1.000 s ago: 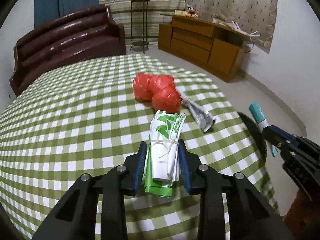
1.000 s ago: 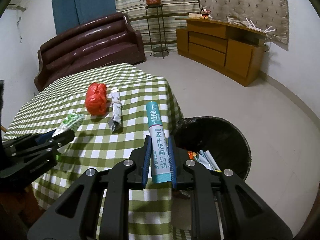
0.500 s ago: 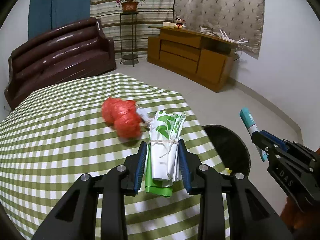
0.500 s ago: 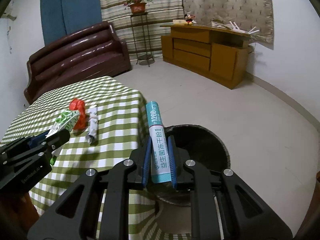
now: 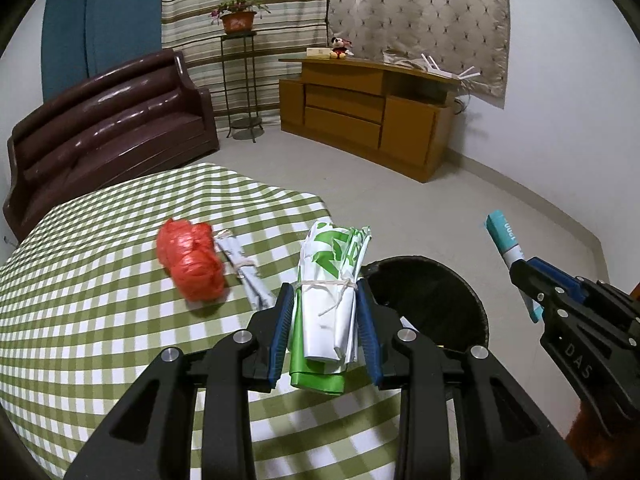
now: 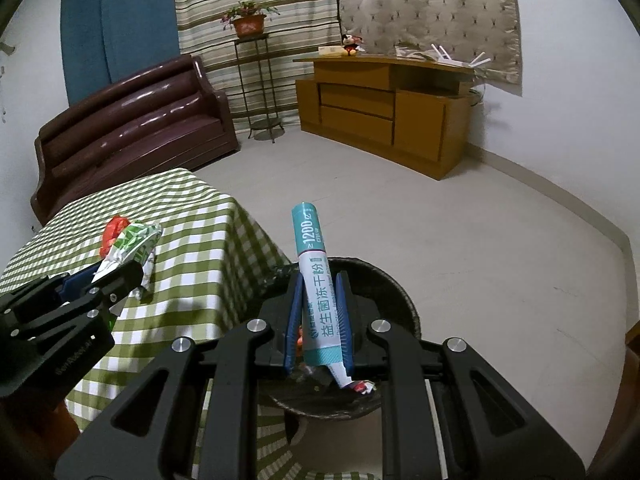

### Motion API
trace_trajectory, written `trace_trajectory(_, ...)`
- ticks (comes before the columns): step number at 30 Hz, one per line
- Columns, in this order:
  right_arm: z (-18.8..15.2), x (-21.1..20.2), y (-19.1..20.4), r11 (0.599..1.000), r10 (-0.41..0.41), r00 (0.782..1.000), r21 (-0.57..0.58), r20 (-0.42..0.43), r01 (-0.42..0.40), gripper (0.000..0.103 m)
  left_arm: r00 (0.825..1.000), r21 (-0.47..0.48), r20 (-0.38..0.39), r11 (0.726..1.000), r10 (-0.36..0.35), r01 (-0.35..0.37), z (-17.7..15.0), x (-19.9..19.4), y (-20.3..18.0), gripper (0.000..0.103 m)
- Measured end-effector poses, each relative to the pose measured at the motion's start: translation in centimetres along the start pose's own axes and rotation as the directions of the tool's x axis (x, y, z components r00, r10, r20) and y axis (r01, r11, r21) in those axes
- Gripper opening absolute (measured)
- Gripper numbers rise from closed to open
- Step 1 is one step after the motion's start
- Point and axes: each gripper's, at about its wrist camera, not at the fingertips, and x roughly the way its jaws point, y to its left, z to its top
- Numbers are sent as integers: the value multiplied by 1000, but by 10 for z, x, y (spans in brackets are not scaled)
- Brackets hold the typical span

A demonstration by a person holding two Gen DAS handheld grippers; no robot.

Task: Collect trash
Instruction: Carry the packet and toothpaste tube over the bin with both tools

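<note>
My left gripper (image 5: 323, 312) is shut on a rolled green-and-white bag (image 5: 330, 280) tied with string, held over the table's right edge. My right gripper (image 6: 318, 304) is shut on a teal-and-white packet tube (image 6: 316, 276), held above the black trash bin (image 6: 384, 300). The bin (image 5: 432, 300) stands on the floor beside the green-checked table (image 5: 100, 320). A red crumpled bag (image 5: 190, 266) and a silver wrapper (image 5: 244, 276) lie on the table. The right gripper with its tube (image 5: 508, 246) shows in the left wrist view; the left gripper with its bag (image 6: 128, 248) shows in the right wrist view.
A brown sofa (image 5: 104, 128) stands beyond the table. A wooden cabinet (image 5: 368, 116) lines the far wall, with a plant stand (image 5: 240, 80) beside it. Some trash lies inside the bin (image 6: 360, 386).
Both grippers have moved right, away from the table and toward the bin, each keeping its item. The right gripper now hangs over the bin; the left one is at the table's edge.
</note>
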Motion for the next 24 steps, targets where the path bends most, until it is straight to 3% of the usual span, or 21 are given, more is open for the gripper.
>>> trace_trajectory(24, -2, 24, -34, 997, -52, 999, 51, -11, 53, 17, 1000, 85, -1, 996, 17, -17, 6, 35, -47, 33)
